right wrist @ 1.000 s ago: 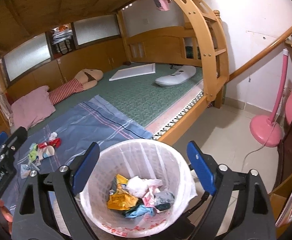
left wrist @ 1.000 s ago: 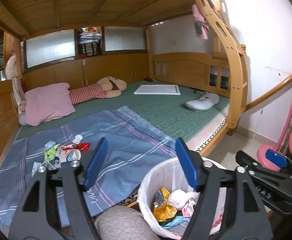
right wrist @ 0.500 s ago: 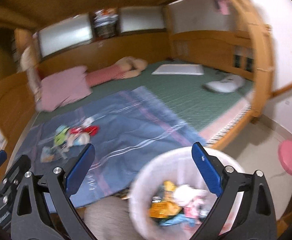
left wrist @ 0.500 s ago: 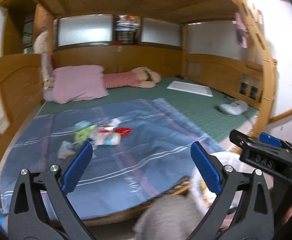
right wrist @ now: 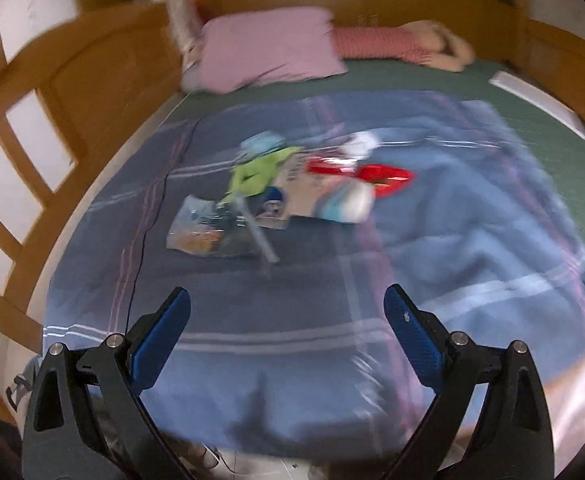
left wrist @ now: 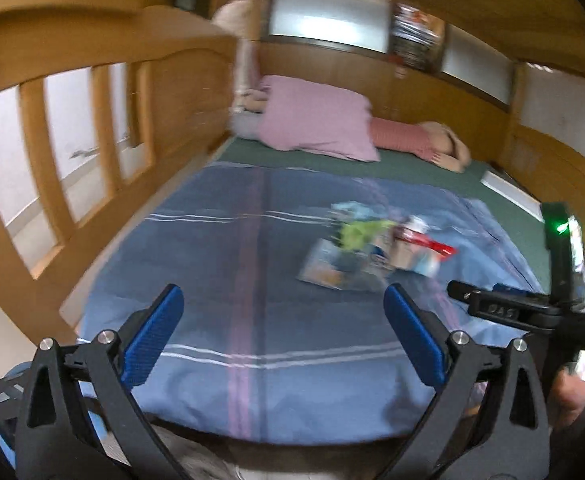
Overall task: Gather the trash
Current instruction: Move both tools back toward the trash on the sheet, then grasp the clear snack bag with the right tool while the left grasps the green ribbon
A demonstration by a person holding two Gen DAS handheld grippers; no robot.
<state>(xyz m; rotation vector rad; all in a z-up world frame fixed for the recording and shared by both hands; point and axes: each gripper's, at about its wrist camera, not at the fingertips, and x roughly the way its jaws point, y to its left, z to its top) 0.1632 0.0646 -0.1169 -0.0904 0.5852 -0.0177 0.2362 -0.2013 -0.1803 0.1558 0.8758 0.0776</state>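
Blurred wrappers (right wrist: 292,192) (print unreadable) lie beyond both wide, empty tongs (left wrist: 284,340) (right wrist: 288,336).

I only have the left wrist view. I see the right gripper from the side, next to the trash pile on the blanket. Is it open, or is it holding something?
Observer: The right gripper is open and empty, its fingers wide apart over the near part of the blue blanket.
Operator: Anything in the pile I might miss from here?
Observer: A thin pale straw runs from under the green wrapper toward the near edge.
Operator: Anything else lying on the blanket?
Observer: A thin dark cord runs along its left side, apart from the pile.
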